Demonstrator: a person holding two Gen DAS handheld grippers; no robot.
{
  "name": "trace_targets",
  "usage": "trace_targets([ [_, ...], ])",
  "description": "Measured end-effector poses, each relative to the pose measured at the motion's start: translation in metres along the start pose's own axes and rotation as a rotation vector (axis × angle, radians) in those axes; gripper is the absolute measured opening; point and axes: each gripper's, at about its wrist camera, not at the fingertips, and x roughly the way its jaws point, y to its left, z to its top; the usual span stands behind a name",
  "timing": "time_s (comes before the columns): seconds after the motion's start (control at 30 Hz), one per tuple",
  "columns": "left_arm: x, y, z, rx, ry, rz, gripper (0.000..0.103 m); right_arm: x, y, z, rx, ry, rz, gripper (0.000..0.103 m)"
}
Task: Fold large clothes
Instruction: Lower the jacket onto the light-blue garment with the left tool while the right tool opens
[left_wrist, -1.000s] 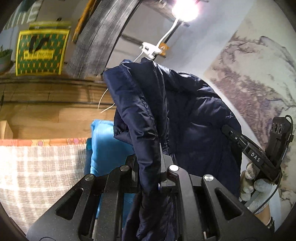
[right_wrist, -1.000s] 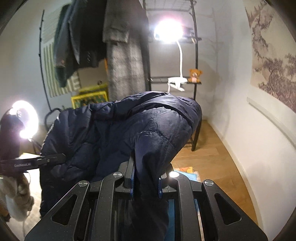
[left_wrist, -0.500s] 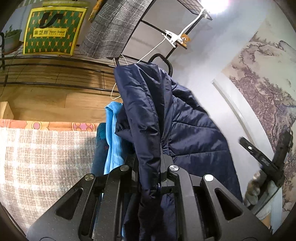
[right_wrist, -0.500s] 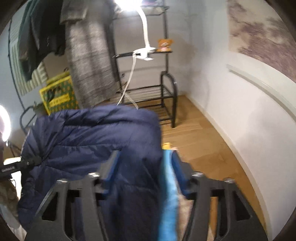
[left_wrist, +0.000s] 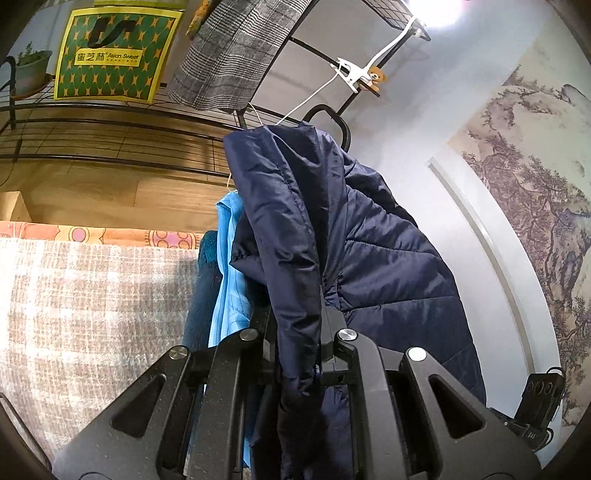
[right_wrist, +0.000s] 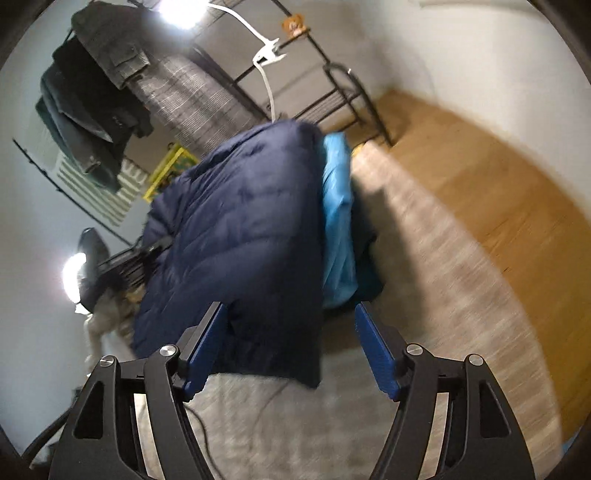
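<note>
In the left wrist view the left tool (left_wrist: 295, 350) is clamped on a fold of the navy puffer jacket (left_wrist: 332, 240), which rises from the jaws up the centre of the frame, with a light blue garment (left_wrist: 229, 280) just beside it on the left and the plaid cover (left_wrist: 92, 314) at lower left. In the right wrist view the right tool (right_wrist: 291, 347) stands wide apart, its blue pads (right_wrist: 376, 354) clear of the jacket, whose hem hangs between and beyond them at centre. A second ago this tool pinched the jacket; its jaws have just been opening and the cloth is released. That view is motion-blurred, and the left tool's pads are buried in fabric
</note>
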Motion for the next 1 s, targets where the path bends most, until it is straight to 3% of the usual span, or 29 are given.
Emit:
trace_targets([
  [0.03,0.0,0.0,0.0,-0.003,0.002,-0.003,0.009,0.001,0.003,-0.002,-0.01,0.0,0.012,0.052],
  [0.07,-0.001,0.0,0.0,-0.004,0.003,-0.004,0.009,0.005,0.006,0.002,-0.022,0.001,0.02,0.029],
  [0.17,-0.002,0.001,0.0,-0.012,0.019,-0.023,0.009,0.008,0.025,0.008,-0.125,-0.009,-0.07,0.018],
  [0.23,-0.004,-0.002,-0.003,0.003,0.021,-0.021,0.009,0.008,0.04,0.017,-0.215,-0.035,-0.163,0.018],
  [0.37,0.001,-0.007,-0.008,0.038,0.026,0.001,0.01,-0.002,0.039,0.036,-0.224,-0.103,-0.206,0.017],
  [0.53,0.008,0.006,-0.008,0.015,0.048,-0.009,0.02,0.016,0.026,0.028,-0.24,-0.057,-0.263,0.017],
  [0.7,-0.005,0.011,-0.007,-0.009,0.029,0.015,0.032,0.019,0.02,0.025,-0.194,-0.058,-0.252,0.018],
  [0.77,-0.013,0.007,-0.006,0.011,0.017,0.054,0.032,0.016,0.02,0.024,-0.181,-0.058,-0.259,0.024],
  [0.87,-0.029,0.002,-0.004,0.022,0.001,0.11,0.034,0.009,0.023,0.025,-0.168,-0.071,-0.276,0.024],
  [1.0,-0.06,-0.005,-0.003,0.039,-0.017,0.112,0.034,-0.014,0.035,0.021,-0.163,-0.108,-0.273,0.025],
])
